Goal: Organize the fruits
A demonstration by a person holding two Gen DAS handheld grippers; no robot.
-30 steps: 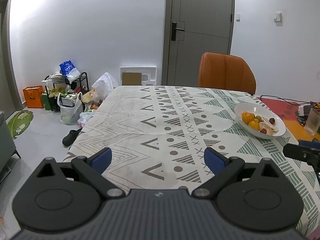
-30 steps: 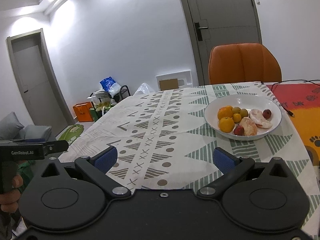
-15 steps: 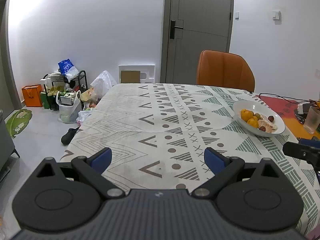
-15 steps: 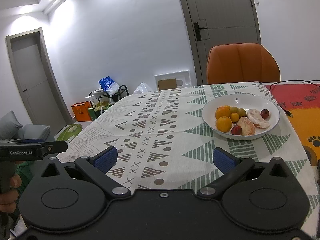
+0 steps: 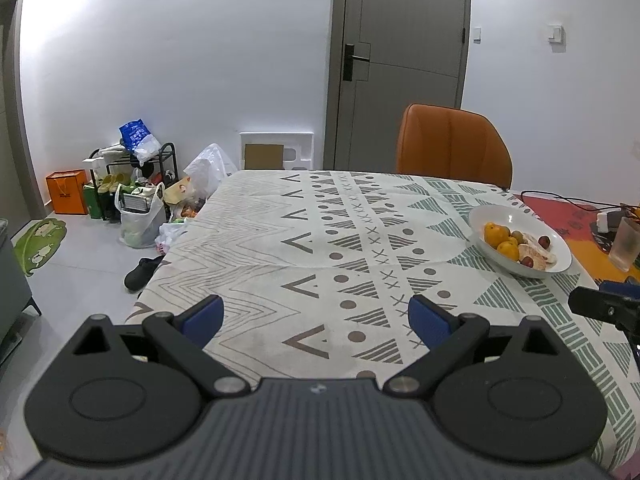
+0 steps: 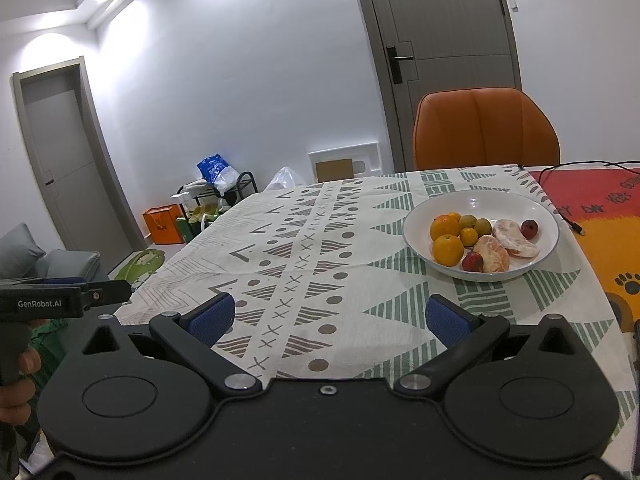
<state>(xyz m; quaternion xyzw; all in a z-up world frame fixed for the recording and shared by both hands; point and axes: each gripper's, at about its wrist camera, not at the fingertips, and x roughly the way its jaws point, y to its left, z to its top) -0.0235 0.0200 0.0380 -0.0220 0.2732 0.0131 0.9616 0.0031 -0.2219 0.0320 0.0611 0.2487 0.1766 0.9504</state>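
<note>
Left gripper point(image 5: 316, 316) and right gripper point(image 6: 328, 316): jaws spread, empty, above cloth. Fruit in bowl point(image 6: 540, 208), table right side. Oranges point(image 6: 448, 250) likely firm, light, round, may roll; pinch across middle. Peeled segments point(image 6: 494, 258) likely soft; squeeze gently.

Home dining room: patterned tablecloth point(image 5: 304, 248), orange chair point(image 6: 486, 128), interior door point(image 5: 400, 60), shoe rack point(image 5: 132, 176) with shopping bags (left wall, floor level).
</note>
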